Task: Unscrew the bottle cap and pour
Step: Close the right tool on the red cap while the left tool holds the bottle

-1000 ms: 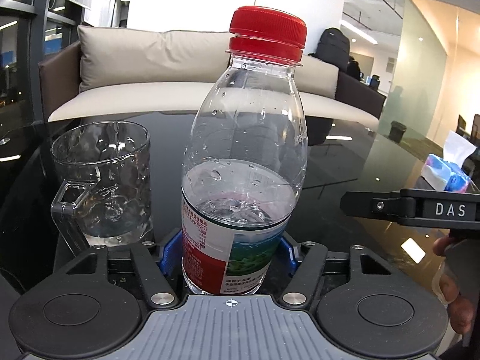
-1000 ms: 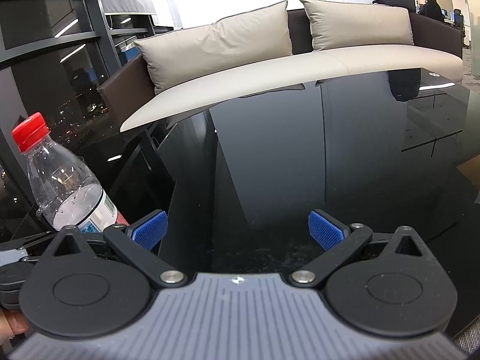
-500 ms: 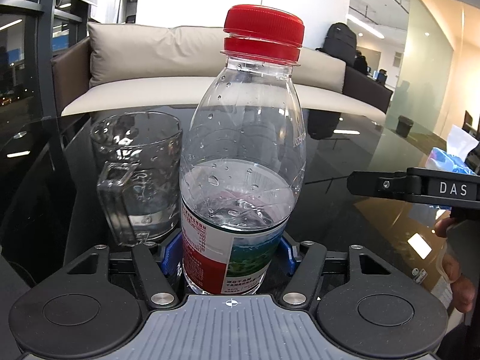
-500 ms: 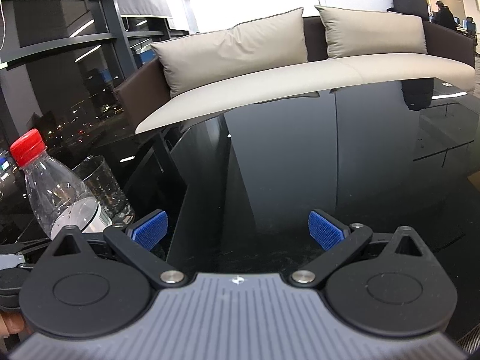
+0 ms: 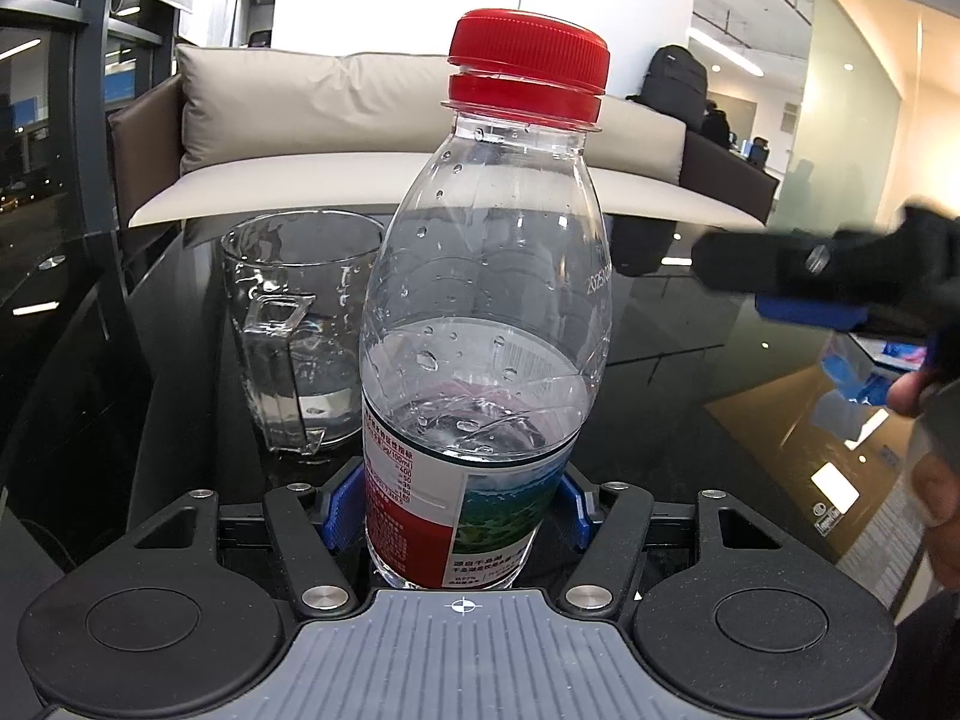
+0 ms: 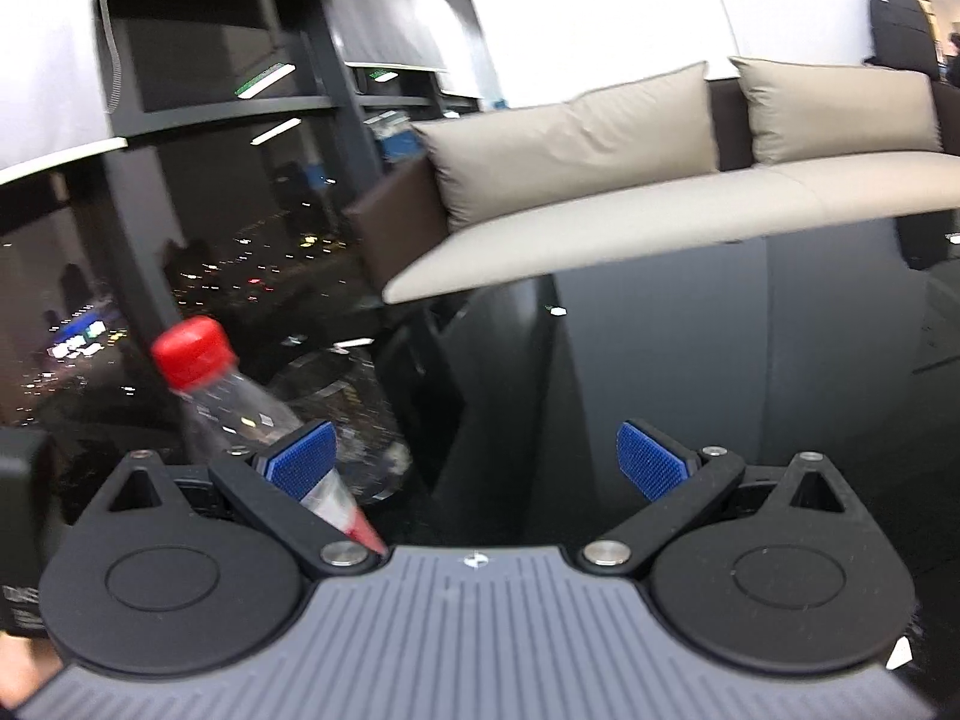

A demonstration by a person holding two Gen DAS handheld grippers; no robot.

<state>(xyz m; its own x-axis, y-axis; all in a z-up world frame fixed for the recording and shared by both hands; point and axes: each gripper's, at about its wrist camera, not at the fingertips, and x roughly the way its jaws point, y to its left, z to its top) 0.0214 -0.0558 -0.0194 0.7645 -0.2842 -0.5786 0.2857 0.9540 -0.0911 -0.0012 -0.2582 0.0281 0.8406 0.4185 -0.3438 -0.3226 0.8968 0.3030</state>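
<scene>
Left gripper (image 5: 459,507) clamps the water bottle (image 5: 480,360) low on its labelled section, blue pads tight on both sides; bottle upright, about half full. Red screw cap (image 5: 528,69) on the neck, though there's a thin gap above the tamper ring, so can't tell if the seal is already broken. Glass mug (image 5: 297,336) stands just behind and to the left of the bottle on the black glossy table (image 5: 690,420), handle toward the camera, a little water in the bottom.

Right gripper (image 6: 474,459) holds nothing, fingers spread wide. In the left wrist view it shows as a blurred dark bar with a blue pad at the right edge, level with the bottle's shoulder, apart from it. Right wrist view has the bottle at lower left, cap outside the finger gap and off to the left. Beige sofa (image 5: 360,120) in the background.

Step in hand: bringing the right gripper in for the cap, unscrewing not begun. Next move calls for lifting and swinging the right gripper left so its fingers straddle the cap, closing on the ribbed side, then twisting while the left holds the body firm. Pouring comes later.
</scene>
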